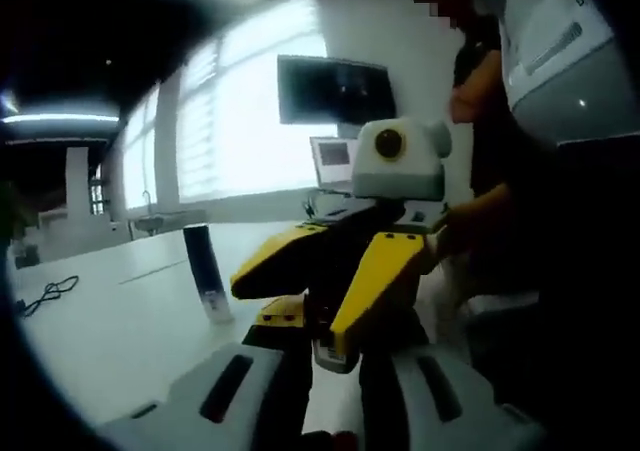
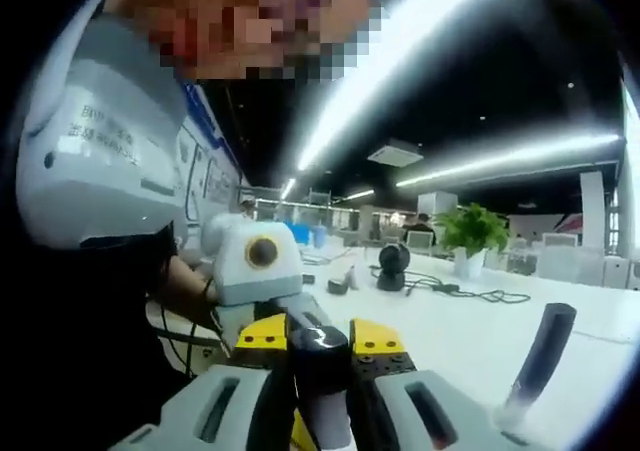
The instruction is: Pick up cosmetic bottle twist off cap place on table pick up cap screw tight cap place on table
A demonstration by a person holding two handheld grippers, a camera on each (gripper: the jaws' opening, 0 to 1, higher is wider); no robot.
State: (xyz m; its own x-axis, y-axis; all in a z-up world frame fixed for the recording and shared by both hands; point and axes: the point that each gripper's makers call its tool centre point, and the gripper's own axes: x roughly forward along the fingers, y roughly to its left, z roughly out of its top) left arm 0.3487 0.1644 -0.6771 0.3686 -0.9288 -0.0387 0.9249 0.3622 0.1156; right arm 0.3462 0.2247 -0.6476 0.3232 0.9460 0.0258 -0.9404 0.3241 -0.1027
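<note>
Just beside the standing dark tube (image 1: pixel 203 266), toward the person (image 1: pixel 490 201), we have both tongs meeting nose to nose above the surface (image 1: pixel 120 321). The left tongs (image 2: pixel 320 339) are clenched on what we take to be the cosmetic bottle (image 2: pixel 320 356), its dark glossy body sitting between their yellow tips. The right tongs (image 1: pixel 312 329) are clamped on the pale end that we read as the cap (image 1: pixel 335 356).

We judge the step to be turning the cap on its thread, though we cannot tell whether it is coming off or going on. To do it well we should keep the two tongs on one axis, hold the bottle steady, and let the cap side alone do the turning. A light push along the axis should keep the thread from crossing. We should squeeze the cap evenly, since it is small and could pop out sideways.

Beyond the tube, the white surface runs broad and mostly bare toward the bright windows (image 1: pixel 240 121). A dark screen (image 1: pixel 335 91) hangs on the wall behind the tube. Far past the tube in the right gripper view stands a potted plant (image 2: pixel 472 229). A black cable (image 1: pixel 45 293) lies well apart from the tube, near the surface's edge.
</note>
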